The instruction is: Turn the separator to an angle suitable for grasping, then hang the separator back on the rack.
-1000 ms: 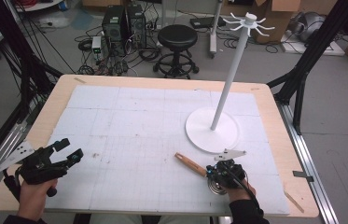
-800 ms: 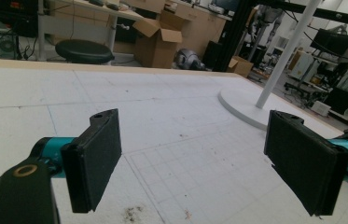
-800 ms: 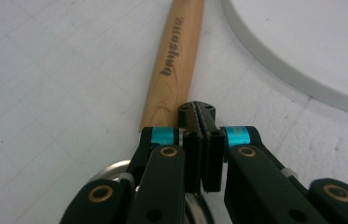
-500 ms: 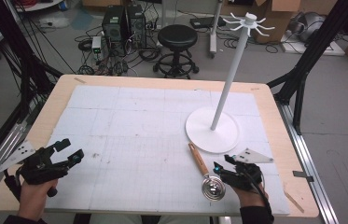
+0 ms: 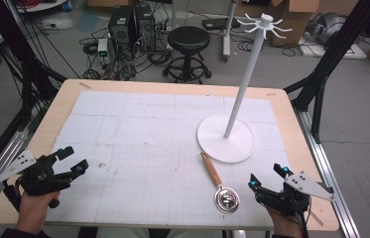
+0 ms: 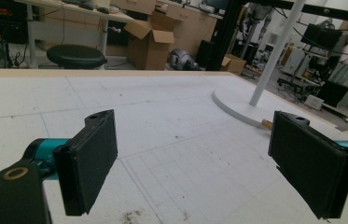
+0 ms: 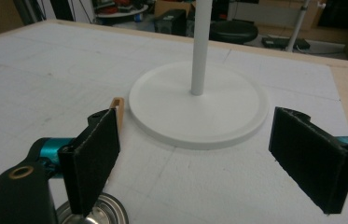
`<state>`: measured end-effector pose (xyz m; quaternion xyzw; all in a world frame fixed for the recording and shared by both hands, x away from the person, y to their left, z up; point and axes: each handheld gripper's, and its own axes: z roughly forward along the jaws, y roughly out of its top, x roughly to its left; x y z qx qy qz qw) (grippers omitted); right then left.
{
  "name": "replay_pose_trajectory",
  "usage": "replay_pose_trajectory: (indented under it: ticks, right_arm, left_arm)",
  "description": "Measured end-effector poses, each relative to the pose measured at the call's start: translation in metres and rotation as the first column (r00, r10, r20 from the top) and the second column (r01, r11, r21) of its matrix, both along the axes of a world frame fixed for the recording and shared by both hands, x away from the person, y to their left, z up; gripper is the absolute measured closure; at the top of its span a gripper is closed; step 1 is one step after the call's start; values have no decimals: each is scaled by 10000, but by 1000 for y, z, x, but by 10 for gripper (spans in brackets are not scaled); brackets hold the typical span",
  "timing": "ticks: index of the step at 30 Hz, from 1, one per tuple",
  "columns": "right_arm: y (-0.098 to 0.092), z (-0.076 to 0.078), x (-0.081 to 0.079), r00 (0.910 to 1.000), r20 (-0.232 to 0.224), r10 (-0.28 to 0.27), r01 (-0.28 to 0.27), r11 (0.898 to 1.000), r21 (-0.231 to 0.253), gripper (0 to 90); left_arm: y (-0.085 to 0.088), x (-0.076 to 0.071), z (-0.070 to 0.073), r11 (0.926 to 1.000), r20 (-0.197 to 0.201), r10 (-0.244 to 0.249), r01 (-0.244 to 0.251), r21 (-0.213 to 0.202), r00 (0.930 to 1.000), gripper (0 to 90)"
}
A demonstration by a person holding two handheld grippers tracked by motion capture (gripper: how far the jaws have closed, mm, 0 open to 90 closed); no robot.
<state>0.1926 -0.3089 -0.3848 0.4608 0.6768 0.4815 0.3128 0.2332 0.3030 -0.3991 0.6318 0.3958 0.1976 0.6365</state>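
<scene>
A small metal ladle (image 5: 226, 200) with a wooden handle (image 5: 211, 169) lies flat on the white mat, its handle pointing toward the white stand's round base (image 5: 225, 144). My right gripper (image 5: 267, 176) hovers just right of the ladle's bowl, open. Its jaws have just been opening and nothing is between them. In the right gripper view the bowl (image 7: 101, 212) and handle (image 7: 118, 109) sit beside the left jaw, with the base (image 7: 199, 107) ahead. My left gripper (image 5: 73, 159) rests near the front left of the table, open and empty, its jaws also just opened a little wider.
The tall white pole (image 5: 242, 89) carries a ring of hooks at its top. The mat covers a wooden table (image 5: 291, 124) with a metal rail along its right side. A black stool (image 5: 188, 39) and computer cases stand on the floor beyond.
The right gripper let go of the ladle, opened, and drew away to the right and up. The ladle now lies on the mat, its handle turned toward the stand. The left hand stayed put.
</scene>
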Motion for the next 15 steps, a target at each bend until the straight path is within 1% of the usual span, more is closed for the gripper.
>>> replay_pose_trajectory:
  ticks: [2, 4, 8, 11, 13, 15]
  right_arm:
    - [-1, 0, 0, 10000, 54, 48, -48, 10000, 28, 150]
    - [-1, -1, 0, 10000, 10, 23, -24, 9999, 113, 151]
    - [-1, -1, -1, 10000, 41, 40, -40, 10000, 11, 151]
    - [-1, 0, -1, 9999, 115, -23, 22, 10000, 69, 150]
    - [0, 0, -1, 9999, 110, -80, 78, 9998, 200, 151]
    - [0, 0, 1, 9999, 100, -73, 70, 9997, 213, 150]
  left_arm:
    - [0, 0, 0, 10000, 4, 7, -7, 21, 10000, 161]
    - [0, -1, 0, 10000, 18, -4, 4, 28, 10000, 162]
    - [-2, 0, -1, 9999, -34, -73, 73, 69, 10000, 163]
    - [-2, 2, -2, 9999, -81, -116, 116, 29, 9999, 164]
    - [-3, 3, -2, 9999, -98, -128, 129, 51, 9999, 163]
    - [-3, 3, -3, 9999, -99, -121, 122, 45, 9999, 164]
